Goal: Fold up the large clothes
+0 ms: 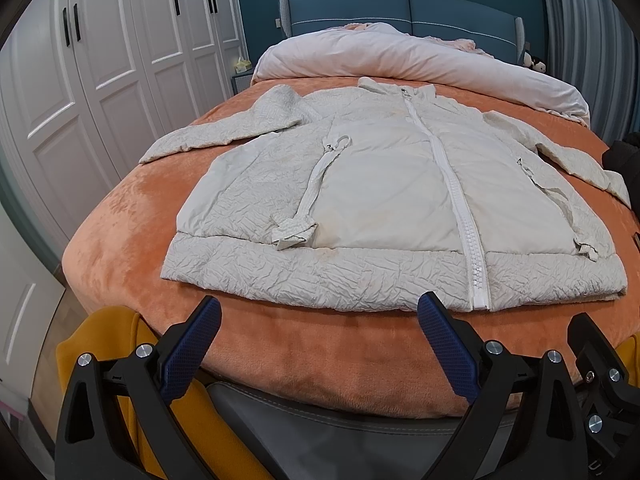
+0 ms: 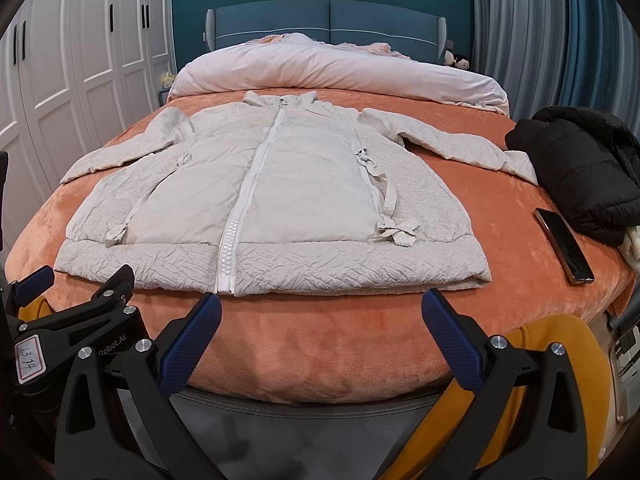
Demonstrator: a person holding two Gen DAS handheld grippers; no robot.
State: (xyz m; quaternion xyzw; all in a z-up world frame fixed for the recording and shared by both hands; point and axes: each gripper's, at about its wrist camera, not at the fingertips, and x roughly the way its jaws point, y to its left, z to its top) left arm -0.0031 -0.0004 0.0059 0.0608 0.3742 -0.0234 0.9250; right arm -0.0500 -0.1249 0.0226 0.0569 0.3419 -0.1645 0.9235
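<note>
Left claw [image 1: 318,312] open, jaws spread wide, nothing between them, hovering over the foot edge of the bed just short of the jacket hem. Right claw [image 2: 320,308] same: open, empty, over the foot edge, hem just beyond its fingertips. In the right wrist view the left claw's body sits just beside it on the left, with a label reading "13.14".

Jacket [image 1: 384,200] is a pale cream zip-up, lying flat and face up in the middle of the bed, hem toward the foot edge, collar toward the head. White zipper [image 1: 448,184] closed, running hem to collar. Both sleeves spread out toward the side edges. Loose belt straps lie on the front panels, one on each side.

Bed surface: orange plush blanket [image 1: 320,360], covers the whole top and hangs over the foot edge. Pinkish-white duvet [image 2: 340,72] bunched across the head end, behind the collar. Blue padded headboard [image 2: 328,20] behind that.

Near the right edge of the bed: black puffy garment [image 2: 580,176] in a heap, touching the jacket's right cuff. Phone [image 2: 564,244] lies face up on the blanket just beside the heap, toward the foot edge.

Room: white panelled wardrobe doors [image 1: 100,60] along the left wall, black handles, red paper cutouts near the top. Teal wall behind the headboard, grey-blue curtains [image 2: 540,40] on the right. Mustard-yellow fabric [image 1: 112,344] shows below the claws at the foot of the bed.
</note>
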